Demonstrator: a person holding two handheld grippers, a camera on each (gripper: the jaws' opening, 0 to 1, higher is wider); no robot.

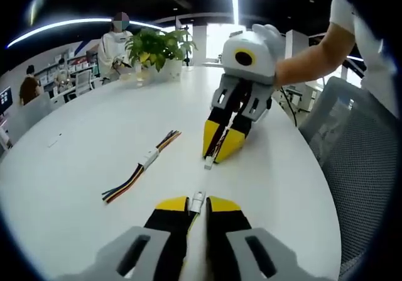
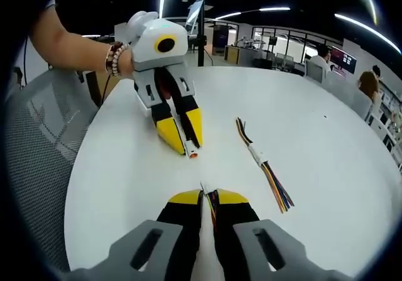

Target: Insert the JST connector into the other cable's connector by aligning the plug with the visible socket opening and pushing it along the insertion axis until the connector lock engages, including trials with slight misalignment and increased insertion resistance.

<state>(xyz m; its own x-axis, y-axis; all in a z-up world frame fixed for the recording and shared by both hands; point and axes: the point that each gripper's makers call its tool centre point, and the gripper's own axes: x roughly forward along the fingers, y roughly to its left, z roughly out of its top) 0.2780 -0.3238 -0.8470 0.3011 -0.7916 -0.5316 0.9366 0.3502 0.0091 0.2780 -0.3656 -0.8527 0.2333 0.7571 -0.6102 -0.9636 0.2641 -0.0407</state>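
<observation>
My left gripper [image 1: 198, 199] is shut on a small white JST connector [image 1: 198, 201], held between its yellow tips low over the white table [image 1: 81, 143]. Facing it from above, my right gripper [image 1: 217, 152] is shut on the other cable's white connector [image 1: 208, 163]. A short gap separates the two connectors, which lie roughly in line. In the right gripper view, coloured wires [image 2: 213, 203] run between the right gripper [image 2: 207, 196] tips. Opposite it, the left gripper [image 2: 188, 144] shows its connector tip [image 2: 193, 153].
A joined pair of multicoloured cables [image 1: 147, 160] [image 2: 260, 158] lies loose on the table beside the grippers. A potted plant [image 1: 157, 45] and a seated person are at the far edge. A mesh chair [image 1: 358, 143] [image 2: 38, 149] stands at the table's rim.
</observation>
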